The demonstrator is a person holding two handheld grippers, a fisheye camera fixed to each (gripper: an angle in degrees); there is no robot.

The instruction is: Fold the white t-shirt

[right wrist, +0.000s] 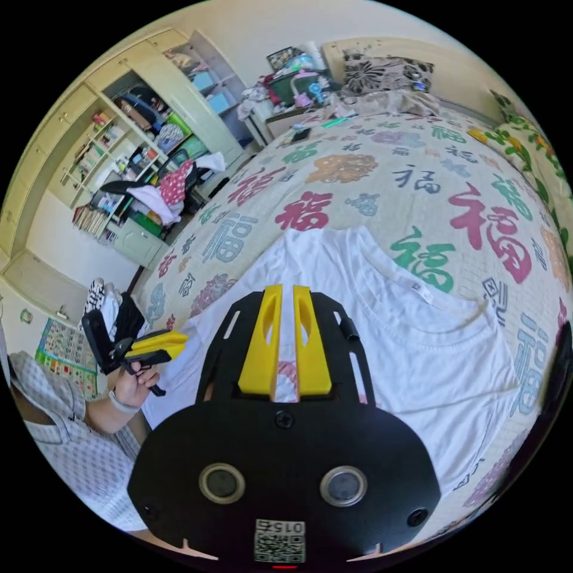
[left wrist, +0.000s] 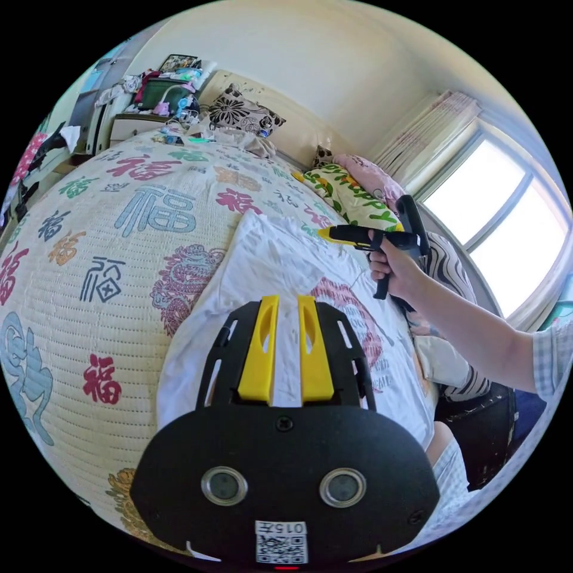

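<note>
In the left gripper view my left gripper (left wrist: 286, 301) sits at lower centre, its yellow jaws a narrow gap apart with nothing between them, hovering above the white t-shirt (left wrist: 268, 268). In the right gripper view my right gripper (right wrist: 285, 292) stands the same way, jaws nearly together and empty, over the shirt's middle.

The white t-shirt lies spread flat on the bed (right wrist: 358, 173), which is covered with a patterned mat. In the right gripper view its collar lies toward the right of centre, and a sleeve reaches out at the far right. In the left gripper view its printed front runs from centre toward the lower right.

Farther off in that view, my right hand (left wrist: 394, 268) grips the other tool's handle at centre right, forearm stretched in from the right edge, yellow tips pointing left above the shirt's far edge. In the right gripper view my left hand (right wrist: 134, 382) holds its tool at lower left, beside the bed's edge.

Open mat stretches beyond the shirt toward the pillows (left wrist: 245, 113) at the headboard.
</note>
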